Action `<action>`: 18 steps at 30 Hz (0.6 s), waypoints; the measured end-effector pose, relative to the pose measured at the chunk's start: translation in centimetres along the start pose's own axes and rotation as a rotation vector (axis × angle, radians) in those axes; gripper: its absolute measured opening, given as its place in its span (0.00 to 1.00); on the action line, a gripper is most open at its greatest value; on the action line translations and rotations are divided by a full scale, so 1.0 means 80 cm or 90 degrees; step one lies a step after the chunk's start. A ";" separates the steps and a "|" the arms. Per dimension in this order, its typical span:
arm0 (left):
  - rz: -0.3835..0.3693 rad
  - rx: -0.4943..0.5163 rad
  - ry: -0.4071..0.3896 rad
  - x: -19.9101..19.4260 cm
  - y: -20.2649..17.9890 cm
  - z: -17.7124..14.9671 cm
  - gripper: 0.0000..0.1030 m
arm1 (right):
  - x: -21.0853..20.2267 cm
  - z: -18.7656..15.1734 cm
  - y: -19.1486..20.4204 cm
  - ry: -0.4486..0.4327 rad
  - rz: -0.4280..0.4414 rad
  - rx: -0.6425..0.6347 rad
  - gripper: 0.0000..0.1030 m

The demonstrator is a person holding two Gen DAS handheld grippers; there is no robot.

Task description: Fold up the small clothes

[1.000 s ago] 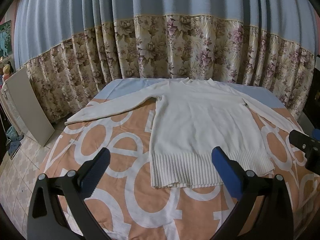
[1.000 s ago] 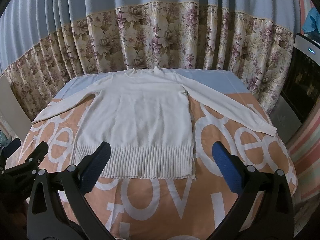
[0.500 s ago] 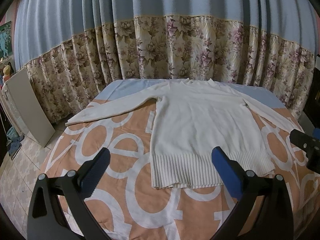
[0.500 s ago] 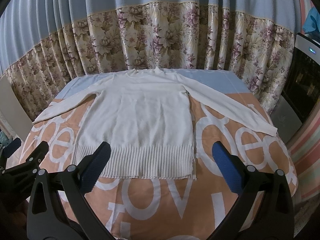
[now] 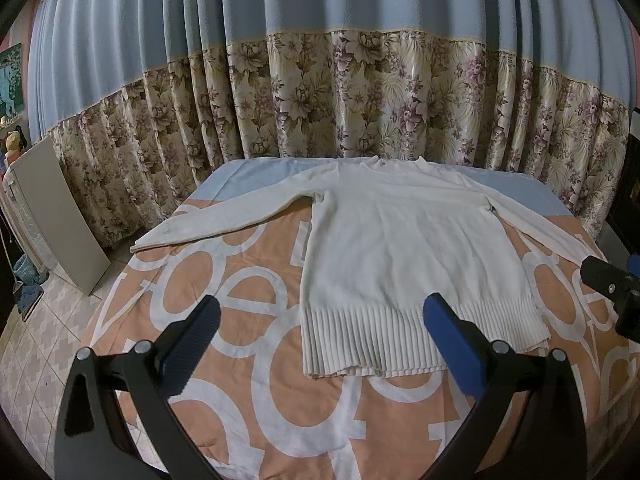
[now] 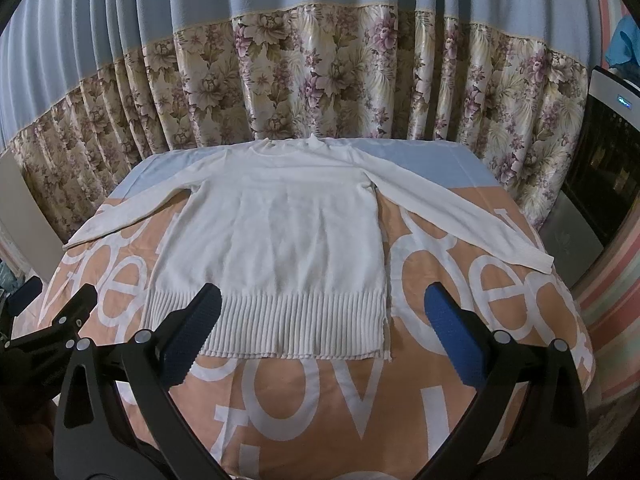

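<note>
A white long-sleeved sweater (image 5: 408, 248) lies flat on the orange and white patterned cover (image 5: 224, 288), collar away from me, both sleeves spread out, ribbed hem nearest. It also shows in the right wrist view (image 6: 288, 232). My left gripper (image 5: 320, 320) is open and empty, hovering above the cover just short of the hem's left part. My right gripper (image 6: 322, 316) is open and empty, hovering above the hem's right part. The right gripper's body shows at the right edge of the left wrist view (image 5: 612, 288), and the left one's at the lower left of the right wrist view (image 6: 48, 332).
A blue and floral curtain (image 5: 360, 100) hangs behind the bed. A white board (image 5: 52, 216) leans by the curtain at the left, over a tiled floor (image 5: 48, 340). A dark appliance (image 6: 604, 168) stands to the right of the bed.
Both views have crept slightly; the sweater and the open grippers stand almost as before.
</note>
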State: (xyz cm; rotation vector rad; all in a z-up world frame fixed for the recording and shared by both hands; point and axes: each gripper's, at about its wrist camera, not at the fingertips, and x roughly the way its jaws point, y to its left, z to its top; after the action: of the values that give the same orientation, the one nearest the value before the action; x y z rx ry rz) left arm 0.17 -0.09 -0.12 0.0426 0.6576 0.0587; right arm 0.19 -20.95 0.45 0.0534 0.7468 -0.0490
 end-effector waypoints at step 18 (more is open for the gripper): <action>0.002 0.002 -0.002 -0.001 -0.002 0.004 0.98 | -0.001 0.003 -0.003 -0.004 -0.002 0.001 0.97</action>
State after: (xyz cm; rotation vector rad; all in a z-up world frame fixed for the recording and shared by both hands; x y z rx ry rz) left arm 0.32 -0.24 0.19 0.0462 0.6538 0.0602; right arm 0.25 -21.24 0.64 0.0535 0.7411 -0.0529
